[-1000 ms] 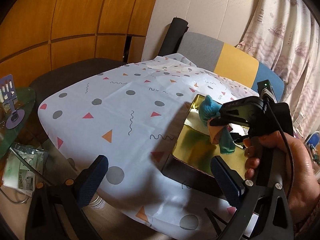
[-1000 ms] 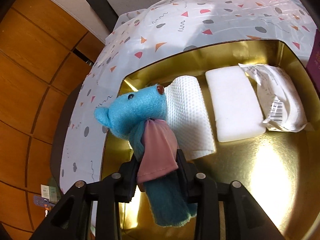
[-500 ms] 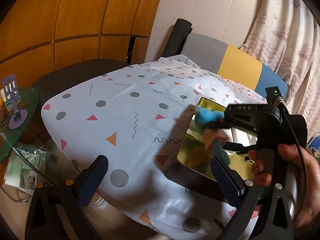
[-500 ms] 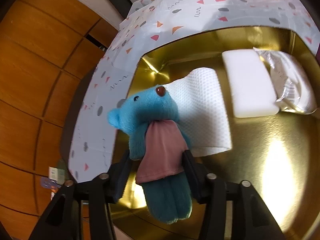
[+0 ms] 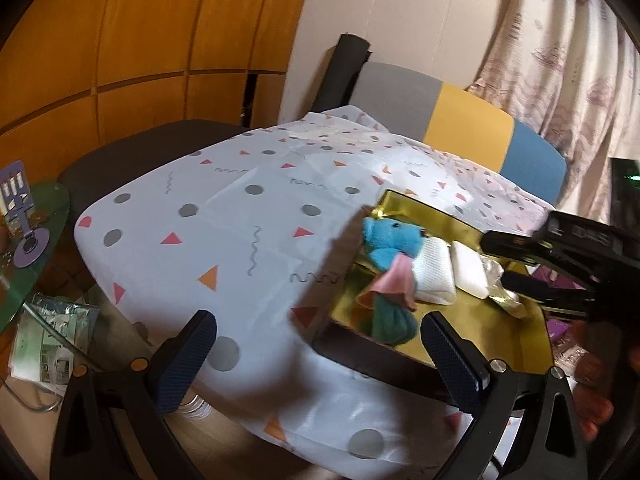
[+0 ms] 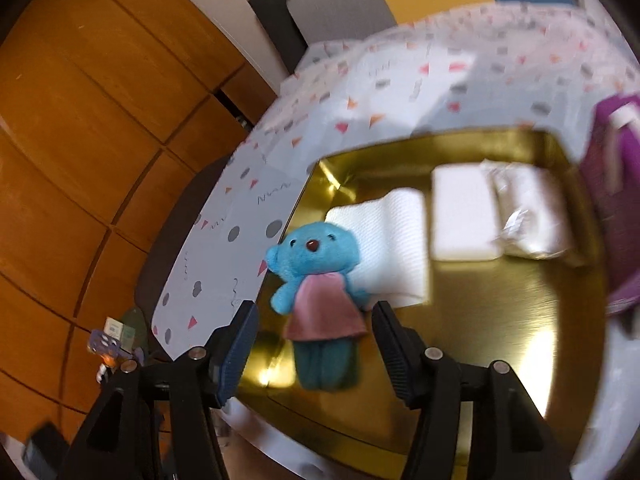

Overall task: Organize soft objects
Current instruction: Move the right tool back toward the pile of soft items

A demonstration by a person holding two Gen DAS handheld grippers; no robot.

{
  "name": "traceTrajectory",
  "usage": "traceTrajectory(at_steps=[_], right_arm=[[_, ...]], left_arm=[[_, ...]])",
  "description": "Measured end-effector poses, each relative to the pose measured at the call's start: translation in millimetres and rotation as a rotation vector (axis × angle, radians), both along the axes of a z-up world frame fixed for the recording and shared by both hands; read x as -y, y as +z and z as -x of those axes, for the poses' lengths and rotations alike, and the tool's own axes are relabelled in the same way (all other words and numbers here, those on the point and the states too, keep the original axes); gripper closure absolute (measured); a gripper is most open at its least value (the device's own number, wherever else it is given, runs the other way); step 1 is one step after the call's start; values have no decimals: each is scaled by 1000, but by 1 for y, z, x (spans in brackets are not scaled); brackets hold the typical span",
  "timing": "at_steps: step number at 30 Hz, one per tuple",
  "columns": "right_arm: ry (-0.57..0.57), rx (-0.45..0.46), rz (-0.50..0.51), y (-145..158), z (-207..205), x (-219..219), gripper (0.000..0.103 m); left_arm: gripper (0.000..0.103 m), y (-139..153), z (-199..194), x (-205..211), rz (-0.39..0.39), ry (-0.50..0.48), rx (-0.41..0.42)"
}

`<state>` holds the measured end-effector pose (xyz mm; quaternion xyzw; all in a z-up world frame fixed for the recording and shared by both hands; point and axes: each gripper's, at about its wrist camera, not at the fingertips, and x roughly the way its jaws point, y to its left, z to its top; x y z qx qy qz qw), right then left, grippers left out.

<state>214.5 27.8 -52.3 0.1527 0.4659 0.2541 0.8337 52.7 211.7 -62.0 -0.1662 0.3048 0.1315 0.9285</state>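
A blue plush bear (image 6: 316, 280) in a pink dress lies in the gold tray (image 6: 500, 340) at its left end, next to a white folded cloth (image 6: 392, 248), a white sponge (image 6: 460, 216) and a wrapped white pack (image 6: 528, 208). My right gripper (image 6: 314, 344) is open, its fingers apart on either side of the bear's legs, pulled back above it. In the left wrist view the bear (image 5: 390, 258) lies in the tray (image 5: 480, 328). My left gripper (image 5: 316, 356) is open and empty over the tablecloth's near edge. The right gripper body (image 5: 560, 256) shows at the right.
The patterned tablecloth (image 5: 240, 232) covers the table. A purple bag (image 6: 616, 208) stands at the tray's right. A striped cushion (image 5: 460, 120) and a curtain (image 5: 568, 60) are behind. A green glass side table (image 5: 28, 232) with clutter is at the left.
My right gripper has opened and let go of the bear, which now lies in the tray. The gripper has drawn back. My left gripper stayed open and shifted slightly.
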Motion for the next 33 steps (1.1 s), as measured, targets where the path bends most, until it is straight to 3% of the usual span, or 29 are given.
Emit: traceTrajectory(at_steps=[8,13,19,26,33], right_arm=[[-1,219,65,41,57,70,43],[-122,257,38,47,82,145,43],[-347,252,55,36,104,241,43],[-595,117,127,-15,118,355,43],[-595,50,229,-42,104,412,43]], left_arm=[[0,6,-10,43,6,-135,-7],[0,9,-11,79,-2,-226,-15],[0,17,-12,124,-24,-346,-8],[0,24,-15,188,-52,-504,-12],[0,20,-20,248,-43,-637,-57]])
